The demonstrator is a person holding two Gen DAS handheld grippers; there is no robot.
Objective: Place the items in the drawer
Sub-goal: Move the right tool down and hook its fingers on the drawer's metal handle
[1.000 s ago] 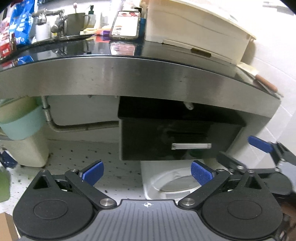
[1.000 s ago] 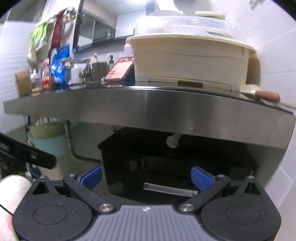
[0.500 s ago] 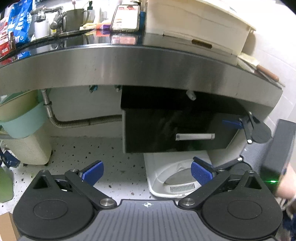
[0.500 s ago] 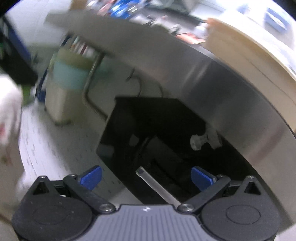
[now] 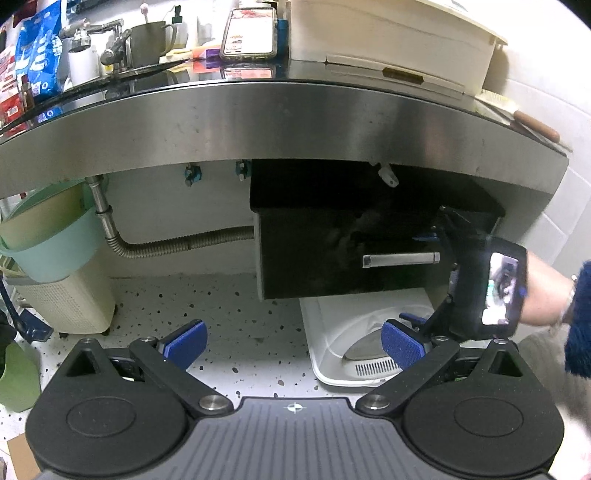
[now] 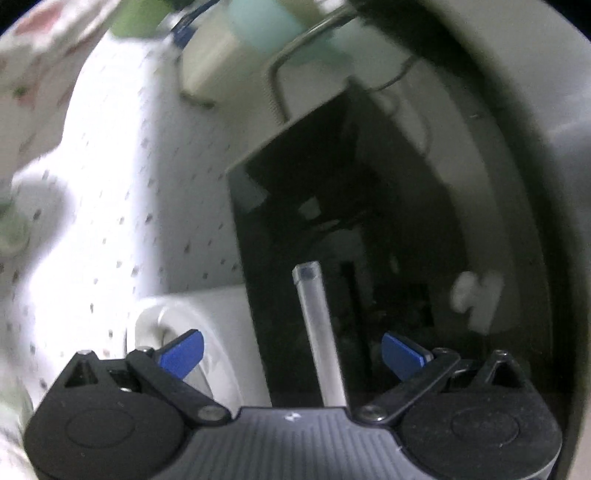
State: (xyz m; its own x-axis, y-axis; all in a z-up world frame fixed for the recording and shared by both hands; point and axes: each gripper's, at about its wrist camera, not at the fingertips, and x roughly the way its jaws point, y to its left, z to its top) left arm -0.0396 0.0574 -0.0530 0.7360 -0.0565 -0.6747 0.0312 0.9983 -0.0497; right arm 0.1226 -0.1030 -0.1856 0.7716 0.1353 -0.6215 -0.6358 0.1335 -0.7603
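A black drawer hangs under the steel counter, with a silver bar handle on its front. My left gripper is open and empty, held back from the drawer above the floor. My right gripper is open and rolled sideways, its jaws straddling the handle without closing on it. In the left wrist view the right gripper sits at the handle's right end, held by a hand. A phone and small items lie on the counter.
A cream container and a brush sit on the counter at right. A faucet and a cup stand at left. A white floor scale, a teal basin and a flexible pipe lie under the counter.
My right gripper has moved in to the drawer front and rolled sideways, so the handle now lies between its open jaws. My left gripper has drawn back and lowered slightly.
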